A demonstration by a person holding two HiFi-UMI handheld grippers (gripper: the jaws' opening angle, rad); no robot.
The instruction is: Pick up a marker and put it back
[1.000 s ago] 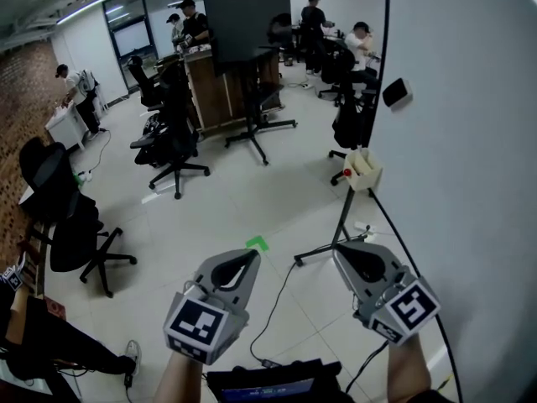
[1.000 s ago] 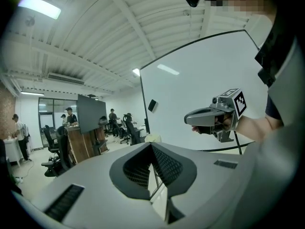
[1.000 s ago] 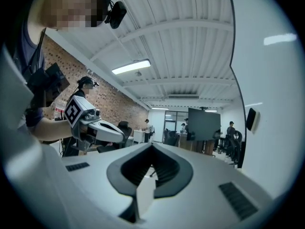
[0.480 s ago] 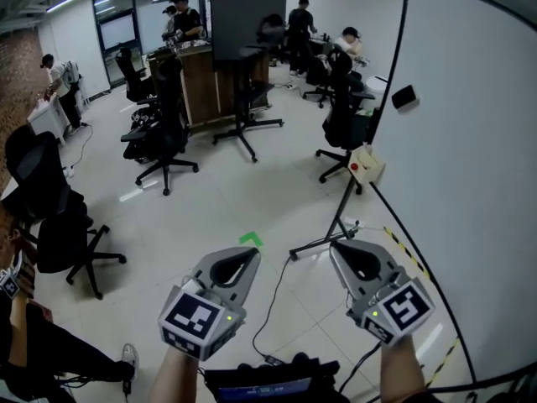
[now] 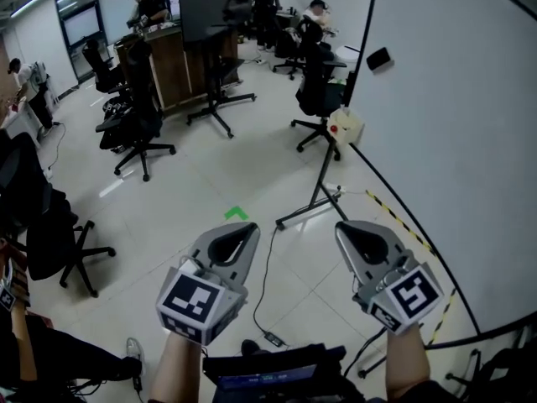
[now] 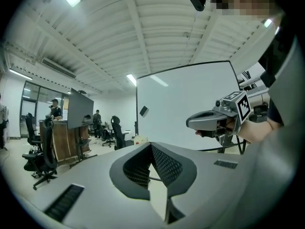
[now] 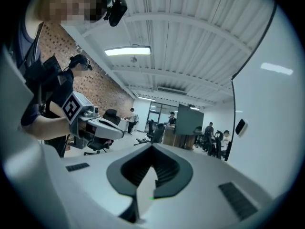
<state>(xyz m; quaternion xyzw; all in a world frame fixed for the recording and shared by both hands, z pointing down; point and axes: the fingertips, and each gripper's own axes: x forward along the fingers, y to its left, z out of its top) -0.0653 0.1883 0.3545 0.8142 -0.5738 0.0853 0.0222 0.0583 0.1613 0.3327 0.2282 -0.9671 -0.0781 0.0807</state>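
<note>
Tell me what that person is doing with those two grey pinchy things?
Someone is carrying two grippers out in front over the office floor. The left gripper and the right gripper are both shut, with nothing between the jaws. To the right stands a big whiteboard with a small box at its edge and a black eraser stuck on it. Nothing has been picked up yet. Something red shows at the box, too small to name.
</note>
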